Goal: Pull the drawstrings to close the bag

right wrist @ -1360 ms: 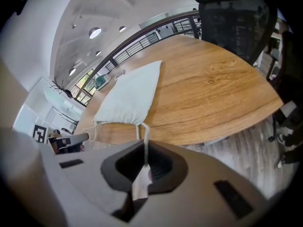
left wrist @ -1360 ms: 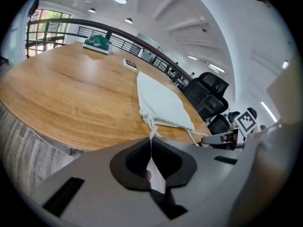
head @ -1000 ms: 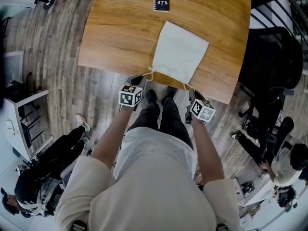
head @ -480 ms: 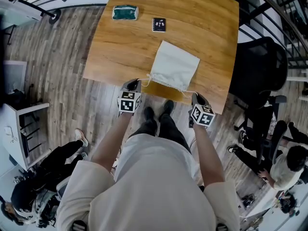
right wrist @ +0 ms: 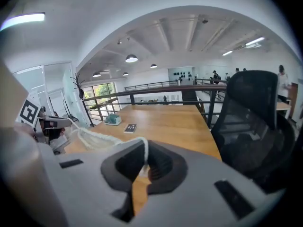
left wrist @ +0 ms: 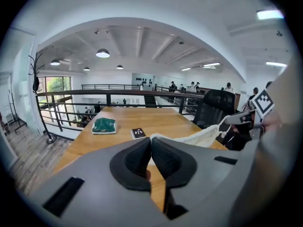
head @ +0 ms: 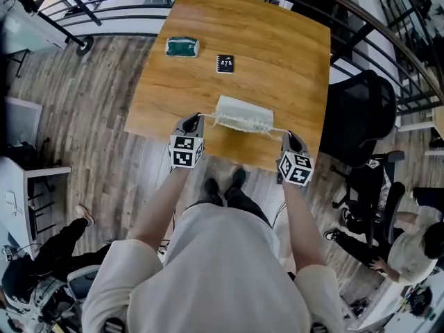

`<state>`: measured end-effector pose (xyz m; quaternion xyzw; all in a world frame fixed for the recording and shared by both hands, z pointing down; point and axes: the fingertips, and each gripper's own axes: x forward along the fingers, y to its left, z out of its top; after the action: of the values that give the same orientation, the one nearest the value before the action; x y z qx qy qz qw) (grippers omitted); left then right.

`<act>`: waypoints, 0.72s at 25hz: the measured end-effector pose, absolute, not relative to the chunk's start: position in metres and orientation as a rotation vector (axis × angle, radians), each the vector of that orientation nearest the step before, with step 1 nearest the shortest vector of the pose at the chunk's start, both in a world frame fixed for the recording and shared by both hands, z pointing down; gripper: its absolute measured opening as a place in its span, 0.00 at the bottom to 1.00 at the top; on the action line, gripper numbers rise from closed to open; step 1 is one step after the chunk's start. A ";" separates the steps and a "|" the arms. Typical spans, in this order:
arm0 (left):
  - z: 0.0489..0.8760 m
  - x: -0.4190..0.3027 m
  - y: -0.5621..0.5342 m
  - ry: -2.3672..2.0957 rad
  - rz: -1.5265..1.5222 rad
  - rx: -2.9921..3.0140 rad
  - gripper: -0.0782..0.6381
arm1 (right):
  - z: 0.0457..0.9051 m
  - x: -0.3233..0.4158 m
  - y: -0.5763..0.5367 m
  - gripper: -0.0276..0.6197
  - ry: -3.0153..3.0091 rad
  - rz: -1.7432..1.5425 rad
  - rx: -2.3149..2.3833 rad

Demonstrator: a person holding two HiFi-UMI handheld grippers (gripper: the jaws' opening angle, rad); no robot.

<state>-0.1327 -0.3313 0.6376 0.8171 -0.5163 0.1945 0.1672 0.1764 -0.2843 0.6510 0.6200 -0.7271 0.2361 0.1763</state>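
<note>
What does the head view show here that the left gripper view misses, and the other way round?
Only the head view: the person's arms and the whole bag stretched between the left gripper and the right gripper, with a drawstring running to each. Only the left gripper view: its own jaws pressed together, and the ceiling lamps. Both: the bag, the right gripper, the table, the green item, the black booklet and the black chair.

White cloth bag [head: 243, 115], mouth gathered, hangs between taut drawstrings [head: 277, 130] over the table's [head: 277, 47] near edge
</note>
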 end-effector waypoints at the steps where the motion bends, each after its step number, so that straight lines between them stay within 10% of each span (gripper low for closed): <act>1: 0.629 -0.131 -0.339 -1.483 0.548 2.342 0.10 | 0.643 0.177 -0.293 0.05 -2.069 0.641 1.761; 18: 0.488 -0.151 -0.338 -1.744 0.361 2.445 0.10 | 0.511 0.200 -0.298 0.05 -2.171 0.266 1.805</act>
<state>-0.1509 -0.3378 0.4876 0.8070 -0.5754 0.1192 0.0583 0.1997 -0.2982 0.5112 0.6291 -0.7566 0.0927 0.1524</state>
